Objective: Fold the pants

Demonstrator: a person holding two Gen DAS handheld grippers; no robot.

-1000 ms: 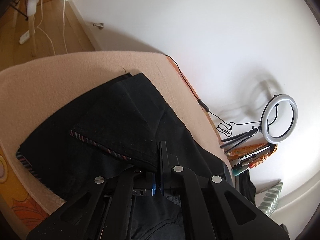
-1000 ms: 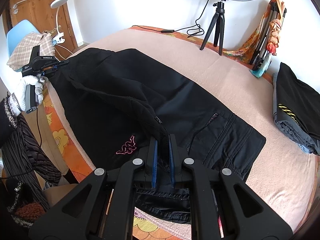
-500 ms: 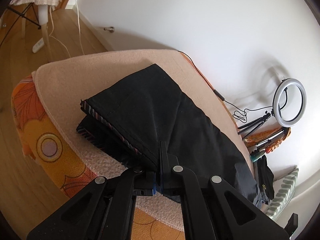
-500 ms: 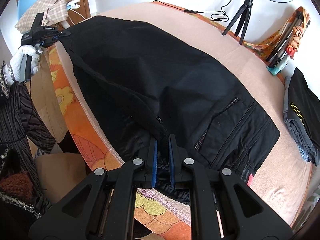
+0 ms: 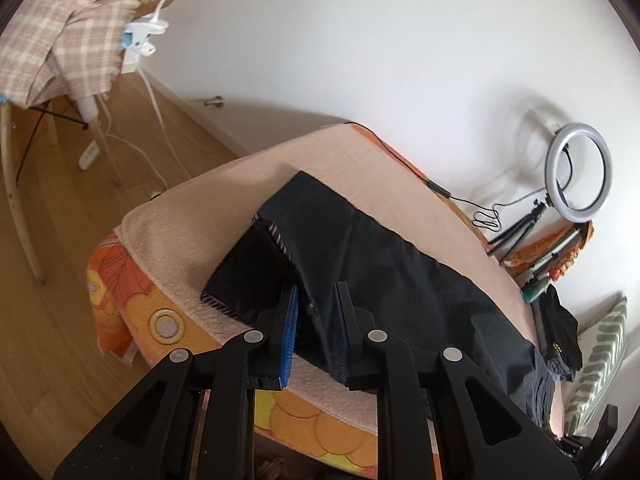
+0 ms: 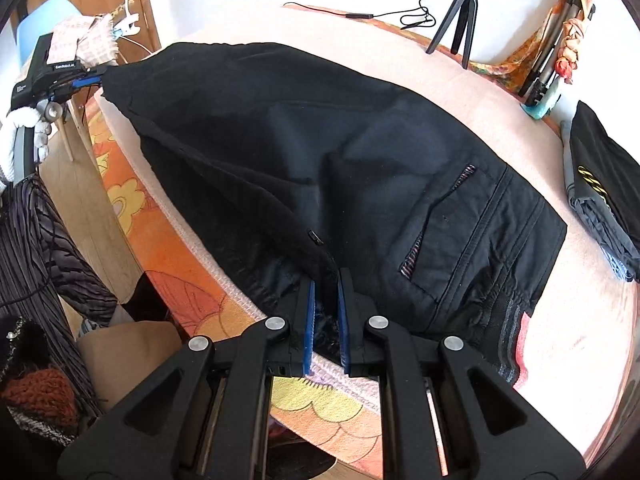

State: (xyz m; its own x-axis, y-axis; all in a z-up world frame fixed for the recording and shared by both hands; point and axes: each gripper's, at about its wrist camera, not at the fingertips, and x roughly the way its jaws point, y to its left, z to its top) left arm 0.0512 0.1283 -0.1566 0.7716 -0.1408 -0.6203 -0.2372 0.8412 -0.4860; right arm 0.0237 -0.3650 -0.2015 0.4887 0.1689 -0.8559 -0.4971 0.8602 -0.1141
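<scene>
The black pants (image 6: 340, 152) lie folded lengthwise on the pink blanket (image 6: 500, 92), waistband at the right, leg cuffs at the left. In the left wrist view the pants (image 5: 360, 248) stretch away with striped cuffs near my fingers. My left gripper (image 5: 316, 312) is open, its jaws apart around the cuff edge; it also shows in the right wrist view (image 6: 86, 76) at the cuffs. My right gripper (image 6: 325, 304) stands at the crotch edge, jaws slightly apart with cloth between them.
A ring light on a tripod (image 5: 576, 176) and umbrellas (image 6: 560, 52) stand at the back. Folded dark clothes (image 6: 600, 184) lie at the right. A chair with a plaid cloth (image 5: 64, 40) stands on the wooden floor. The bed edge (image 6: 168, 240) is close.
Both grippers pulled the pants toward the near bed edge and laid them flat. The left jaws, shut on the cuffs before, have opened. The right jaws have parted slightly.
</scene>
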